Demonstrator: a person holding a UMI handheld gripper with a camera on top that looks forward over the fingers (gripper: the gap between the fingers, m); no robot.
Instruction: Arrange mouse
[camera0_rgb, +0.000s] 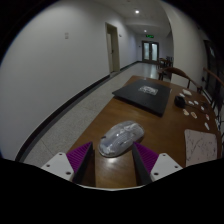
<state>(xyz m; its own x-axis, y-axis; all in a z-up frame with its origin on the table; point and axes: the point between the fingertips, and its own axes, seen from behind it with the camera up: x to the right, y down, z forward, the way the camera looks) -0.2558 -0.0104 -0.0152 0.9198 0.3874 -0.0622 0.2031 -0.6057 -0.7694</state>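
A grey and silver computer mouse (120, 137) lies on the brown wooden table (150, 125), just ahead of my fingers and partly between their tips. My gripper (113, 158) is open, with the purple pads (81, 157) standing to the left and right of the mouse's near end. There is a visible gap between the pads and the mouse, and the mouse rests on the table. A black mouse mat (150, 93) lies further along the table, beyond the mouse.
A small dark object (149, 91) sits on the black mat. White paper sheets (201, 146) lie at the table's right side, with more small items (185, 100) beyond. Chairs (166, 68) stand at the far end. A corridor with doors (113, 48) runs to the left.
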